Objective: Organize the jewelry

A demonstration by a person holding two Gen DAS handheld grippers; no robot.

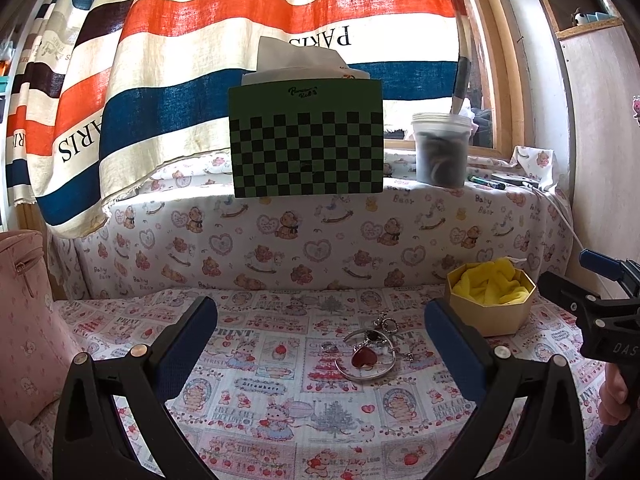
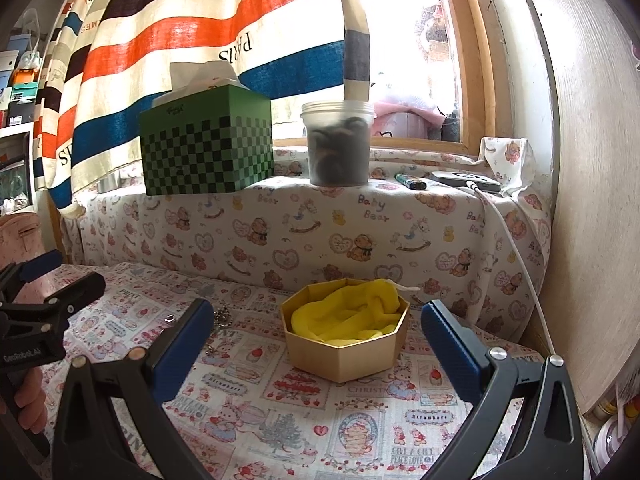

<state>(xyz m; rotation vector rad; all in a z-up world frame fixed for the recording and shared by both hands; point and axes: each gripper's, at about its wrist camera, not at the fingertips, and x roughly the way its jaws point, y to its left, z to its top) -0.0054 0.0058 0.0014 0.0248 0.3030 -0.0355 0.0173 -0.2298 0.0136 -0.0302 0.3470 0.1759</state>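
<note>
A small heap of jewelry lies on the patterned cloth: a red heart pendant (image 1: 362, 357), a silver bangle (image 1: 366, 376), a ring (image 1: 328, 346) and a chain (image 1: 386, 324). My left gripper (image 1: 320, 320) is open and empty, just short of the heap. A gold octagonal box (image 1: 490, 312) lined with yellow cloth (image 1: 494, 282) stands right of the heap. In the right wrist view the box (image 2: 346, 354) sits between the fingers of my open, empty right gripper (image 2: 318, 320). A bit of chain (image 2: 222, 316) shows beside its left finger.
A green checkered tissue box (image 1: 306, 140) and a plastic jar (image 1: 440, 148) stand on the raised ledge behind. A pink bag (image 1: 24, 320) is at the left. A white cable (image 2: 520, 264) runs down the ledge at the right, beside a wooden panel (image 2: 592, 184).
</note>
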